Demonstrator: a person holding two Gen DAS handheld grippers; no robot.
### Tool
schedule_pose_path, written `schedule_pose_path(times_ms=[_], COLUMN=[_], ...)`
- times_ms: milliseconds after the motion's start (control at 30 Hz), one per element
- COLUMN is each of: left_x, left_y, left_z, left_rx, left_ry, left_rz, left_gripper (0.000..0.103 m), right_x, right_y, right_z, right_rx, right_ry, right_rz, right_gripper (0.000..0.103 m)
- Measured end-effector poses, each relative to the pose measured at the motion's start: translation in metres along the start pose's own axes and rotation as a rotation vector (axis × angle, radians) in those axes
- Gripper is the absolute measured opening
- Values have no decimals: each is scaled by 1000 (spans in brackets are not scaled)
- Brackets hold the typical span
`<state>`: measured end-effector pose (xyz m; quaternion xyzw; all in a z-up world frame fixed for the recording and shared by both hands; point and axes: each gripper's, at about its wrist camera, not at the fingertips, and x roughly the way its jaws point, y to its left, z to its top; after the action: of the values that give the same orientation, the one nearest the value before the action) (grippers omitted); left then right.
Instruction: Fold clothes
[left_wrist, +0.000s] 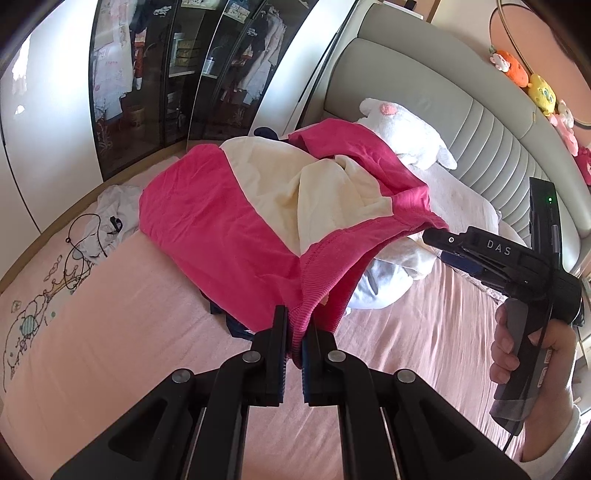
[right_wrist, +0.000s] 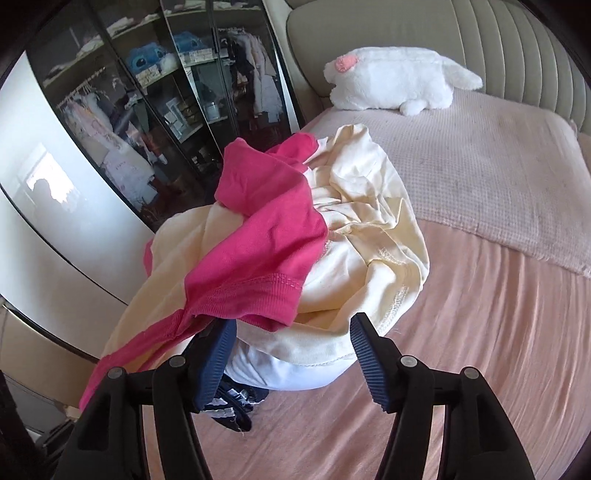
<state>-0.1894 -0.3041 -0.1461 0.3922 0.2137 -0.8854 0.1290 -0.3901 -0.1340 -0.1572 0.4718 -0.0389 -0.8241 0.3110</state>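
Ahead of my left gripper (left_wrist: 294, 345) the pink-and-cream cotton garment (left_wrist: 236, 206) lies draped over a clothes pile on the pink bed sheet (left_wrist: 129, 332). Beyond it sits the white plush toy (left_wrist: 406, 136), against the padded headboard (left_wrist: 443, 110). My right gripper (right_wrist: 291, 341) is right of it.

White letters "DAS" on the black right tongs (left_wrist: 436, 236) body

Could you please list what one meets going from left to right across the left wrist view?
White garment → pink and cream garment → white plush toy → right gripper → hand.
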Motion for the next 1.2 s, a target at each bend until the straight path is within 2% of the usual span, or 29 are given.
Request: schedule_pose_path(times_ms=[200,433,467,500,533,700,767,833,900,1000,1033,1067,1100,1200], left_x=[1,-1,-1,-1,-1,-1,-2,-2,-2,0,0,1,1,-5], left_y=[0,-1,-2,-2,-2,0,0,0,0,0,0,0,0,-4], left_z=[0,3,3,3,3,5,6,5,5,4,4,4,4,7], left_rx=[1,-2,-1,1,2,-16,-14,-9,-10,-14,-14,-15,-16,-13], left_ry=[1,-8,-9,-9,-8,-3,-7,-11,-13,-7,-5,-4,-2,-18], left_rz=[3,3,4,4,4,-8,-9,-12,-17,-17,-17,-16,-15,-12], left_gripper=[5,5,5,5,5,5,5,5,5,5,5,5,5,5], right_x=[-9,-9,-5,0,5,16,14,13,16,22,20,18,17,4], right_y=[-9,4,5,4,4,14,13,-2,-15,-17,-14,-11,-7,2], right_z=[-5,-5,-5,-4,-4,-6,-7,-4,-2,4,5,7,8,10], right_rx=[15,-39,-42,-40,-39,-90,-77,41,140,175,173,169,161,156], right_ry=[-13,7,13,20,24,13,9,15,18,28,17,9,5,-33], right_rz=[-9,18,13,3,-22,-80,-64,28,113,209,242,268,285,334], right_gripper=[53,53,46,31,27,26,27,35,58,58,51,22,7,6])
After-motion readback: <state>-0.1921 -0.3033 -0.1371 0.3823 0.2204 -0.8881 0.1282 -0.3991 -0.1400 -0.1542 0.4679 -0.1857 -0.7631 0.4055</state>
